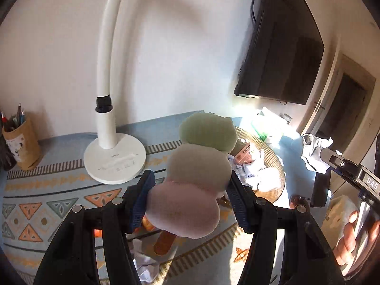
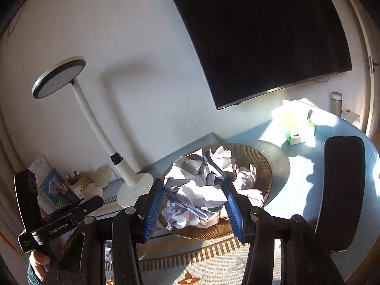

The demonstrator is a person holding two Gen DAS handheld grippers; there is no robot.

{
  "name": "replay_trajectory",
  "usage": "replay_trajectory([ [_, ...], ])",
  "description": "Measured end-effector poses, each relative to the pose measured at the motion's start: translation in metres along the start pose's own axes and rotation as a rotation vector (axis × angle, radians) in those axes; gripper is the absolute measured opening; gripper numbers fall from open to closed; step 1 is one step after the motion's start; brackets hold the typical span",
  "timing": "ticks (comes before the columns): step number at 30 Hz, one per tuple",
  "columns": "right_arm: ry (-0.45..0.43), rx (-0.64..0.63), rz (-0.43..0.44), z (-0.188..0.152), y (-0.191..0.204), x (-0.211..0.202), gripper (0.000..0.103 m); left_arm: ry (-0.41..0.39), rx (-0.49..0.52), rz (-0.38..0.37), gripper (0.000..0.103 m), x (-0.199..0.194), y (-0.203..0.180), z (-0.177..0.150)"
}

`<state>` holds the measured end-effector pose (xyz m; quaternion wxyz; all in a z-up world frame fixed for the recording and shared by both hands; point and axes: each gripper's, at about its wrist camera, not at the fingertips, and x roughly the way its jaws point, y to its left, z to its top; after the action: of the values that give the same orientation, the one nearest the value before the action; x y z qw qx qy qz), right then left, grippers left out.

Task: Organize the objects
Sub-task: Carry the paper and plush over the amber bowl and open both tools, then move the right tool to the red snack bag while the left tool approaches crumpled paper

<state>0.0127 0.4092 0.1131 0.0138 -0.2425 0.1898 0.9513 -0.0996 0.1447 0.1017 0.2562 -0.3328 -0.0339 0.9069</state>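
Left wrist view: left tongs (image 1: 190,197) pinching plush popsicle toy (image 1: 197,173) at its pink lower lobe, held clear above counter (image 1: 47,190). Soft and light; compressed under the pads, stiff only at brown stick (image 1: 165,242); best held across the padded body, not the stick. Right wrist view: right tongs (image 2: 193,204) pressed onto crumpled paper (image 2: 199,194), raised just above woven basket (image 2: 258,163) holding more wads. Paper judged near weightless, springy, easily torn or dropped; gripped across its bulk with moderate pressure, loose corners avoided
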Motion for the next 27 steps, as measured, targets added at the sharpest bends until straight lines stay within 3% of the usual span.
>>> replay_trajectory([
  [3, 0.019, 0.074, 0.023, 0.012, -0.018, 0.025, 0.048, 0.038, -0.030, -0.022, 0.059, 0.043, -0.012, 0.020],
  [7, 0.068, 0.047, 0.025, 0.011, -0.016, 0.059, 0.048, 0.047, 0.002, -0.015, 0.060, 0.084, -0.030, 0.033],
  [8, 0.076, 0.035, 0.027, 0.010, -0.015, 0.066, 0.049, 0.050, 0.014, -0.006, 0.064, 0.093, -0.033, 0.034],
  [10, 0.103, -0.008, -0.004, 0.008, -0.012, 0.079, 0.068, 0.064, 0.019, 0.016, 0.082, 0.106, -0.039, 0.033],
  [11, 0.108, -0.020, -0.033, 0.006, -0.015, 0.083, 0.069, 0.070, 0.019, 0.021, 0.092, 0.109, -0.040, 0.032],
  [13, 0.108, -0.028, -0.045, 0.001, -0.019, 0.085, 0.069, 0.085, 0.020, 0.003, 0.092, 0.109, -0.041, 0.027],
  [17, 0.110, -0.014, -0.037, -0.010, -0.030, 0.072, 0.069, 0.094, 0.046, -0.014, 0.092, 0.087, -0.036, 0.013],
  [21, 0.097, -0.011, -0.002, -0.018, -0.022, 0.049, 0.069, 0.044, 0.022, -0.029, 0.092, 0.034, -0.018, 0.000],
  [24, 0.072, -0.045, 0.072, -0.025, 0.002, 0.025, 0.070, -0.030, -0.005, 0.018, 0.093, -0.016, 0.004, -0.012],
  [27, 0.050, -0.128, 0.154, -0.039, 0.040, 0.004, 0.086, -0.123, -0.065, 0.111, 0.102, -0.067, 0.032, -0.031],
])
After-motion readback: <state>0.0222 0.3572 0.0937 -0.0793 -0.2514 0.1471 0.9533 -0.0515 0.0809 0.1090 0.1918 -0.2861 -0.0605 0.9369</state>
